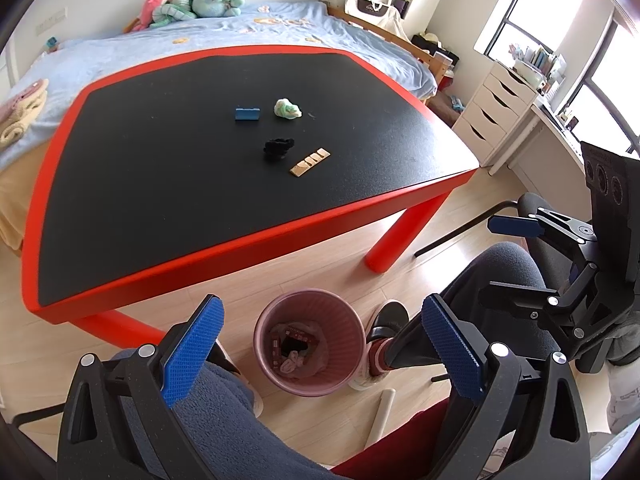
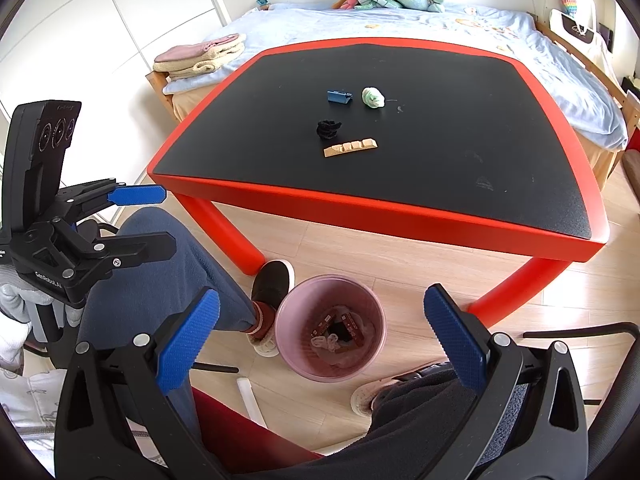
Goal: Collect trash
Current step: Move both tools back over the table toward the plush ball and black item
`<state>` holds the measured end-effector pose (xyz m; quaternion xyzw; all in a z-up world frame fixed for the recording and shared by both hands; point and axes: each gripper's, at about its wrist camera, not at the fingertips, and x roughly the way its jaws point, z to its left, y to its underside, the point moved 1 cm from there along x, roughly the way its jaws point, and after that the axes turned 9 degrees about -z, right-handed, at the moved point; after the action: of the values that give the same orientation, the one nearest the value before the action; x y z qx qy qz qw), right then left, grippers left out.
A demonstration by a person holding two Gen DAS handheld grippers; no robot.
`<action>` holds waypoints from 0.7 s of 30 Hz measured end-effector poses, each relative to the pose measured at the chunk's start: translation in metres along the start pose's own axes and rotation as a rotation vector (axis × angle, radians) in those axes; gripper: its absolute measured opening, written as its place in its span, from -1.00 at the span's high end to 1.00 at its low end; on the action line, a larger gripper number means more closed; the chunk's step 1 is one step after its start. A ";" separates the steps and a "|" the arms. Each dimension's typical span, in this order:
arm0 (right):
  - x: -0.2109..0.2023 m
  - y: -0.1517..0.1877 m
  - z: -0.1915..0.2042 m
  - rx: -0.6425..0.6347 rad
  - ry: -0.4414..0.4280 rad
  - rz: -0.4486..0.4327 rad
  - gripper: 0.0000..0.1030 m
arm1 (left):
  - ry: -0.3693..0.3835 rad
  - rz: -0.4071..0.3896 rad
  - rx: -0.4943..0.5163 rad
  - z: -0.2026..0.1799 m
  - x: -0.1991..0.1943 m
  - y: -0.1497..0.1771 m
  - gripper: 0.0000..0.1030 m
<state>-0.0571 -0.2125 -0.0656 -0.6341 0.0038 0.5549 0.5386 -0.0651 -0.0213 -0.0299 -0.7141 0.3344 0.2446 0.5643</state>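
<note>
A pink trash bin (image 1: pixel 310 346) (image 2: pixel 331 330) stands on the floor in front of the table, with wrappers and crumpled paper inside. On the black table top lie a blue box (image 1: pixel 247 114) (image 2: pixel 339 96), a green-white crumpled wad (image 1: pixel 287 109) (image 2: pixel 373 97), a black crumpled wad (image 1: pixel 278 148) (image 2: pixel 329 128) and a tan blister strip (image 1: pixel 310 162) (image 2: pixel 350 147). My left gripper (image 1: pixel 320 344) (image 2: pixel 138 220) is open and empty, above the bin. My right gripper (image 2: pixel 322 340) (image 1: pixel 516 256) is open and empty, above the bin too.
The red-rimmed table (image 1: pixel 256 224) (image 2: pixel 400 216) stands before a bed (image 1: pixel 120 56) with plush toys. The person's legs and shoes (image 2: pixel 272 284) flank the bin. A white tube (image 2: pixel 250 398) lies on the floor. White drawers (image 1: pixel 494 112) stand at right.
</note>
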 end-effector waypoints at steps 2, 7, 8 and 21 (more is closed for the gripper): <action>0.001 -0.003 -0.001 0.006 -0.001 -0.004 -0.95 | 0.001 -0.003 -0.002 0.002 0.000 -0.002 -0.85; 0.001 -0.016 -0.004 0.005 0.000 -0.023 -0.95 | -0.003 -0.013 0.004 0.004 0.002 -0.010 -0.85; 0.001 -0.021 -0.004 0.005 -0.001 -0.030 -0.95 | -0.005 -0.017 0.008 0.005 0.002 -0.013 -0.85; 0.016 -0.087 -0.020 -0.034 0.023 -0.079 -0.95 | -0.025 -0.052 0.036 0.019 0.014 -0.054 -0.85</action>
<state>0.0156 -0.1800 -0.0216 -0.6490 -0.0246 0.5257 0.5493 -0.0152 0.0016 -0.0100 -0.7092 0.3129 0.2330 0.5872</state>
